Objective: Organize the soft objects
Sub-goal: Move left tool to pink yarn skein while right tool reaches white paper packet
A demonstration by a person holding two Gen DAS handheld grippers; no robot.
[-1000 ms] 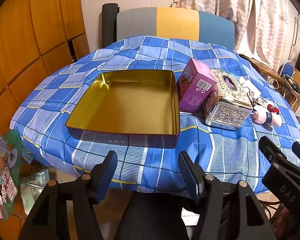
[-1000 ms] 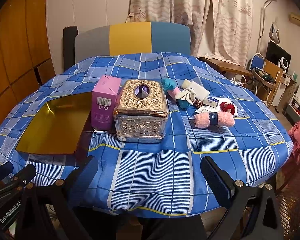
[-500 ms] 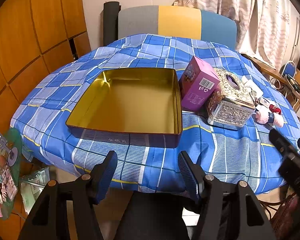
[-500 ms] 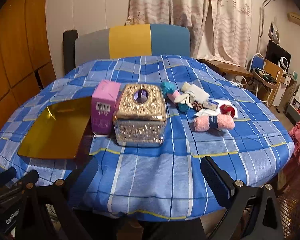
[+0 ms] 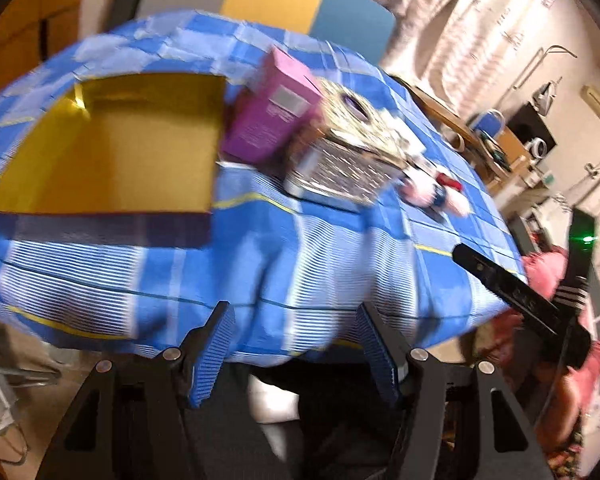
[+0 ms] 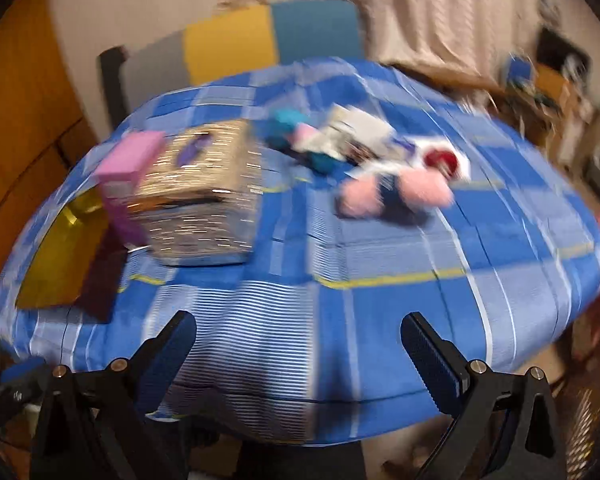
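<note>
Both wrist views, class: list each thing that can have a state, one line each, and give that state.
Left gripper: jaws open, holding nothing.
Right gripper: jaws open, holding nothing.
Gold tin: uncovered, nothing inside.
Purple carton: upright, leaning slightly, shut.
Ornate tissue box: lid on, resting on the tablecloth.
Pink rolled towel: rolled, banded, lying on the cloth.
Sock pile: loose, unsorted; blurred.

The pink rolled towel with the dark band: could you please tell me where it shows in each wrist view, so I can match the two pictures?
Left wrist: the pink towel lies right of centre, just past the silver box, partly hidden by it.
Right wrist: the pink towel lies right of centre, in full view on the blue cloth.
Shared landmark: the silver box, to the towel's left in both.
</note>
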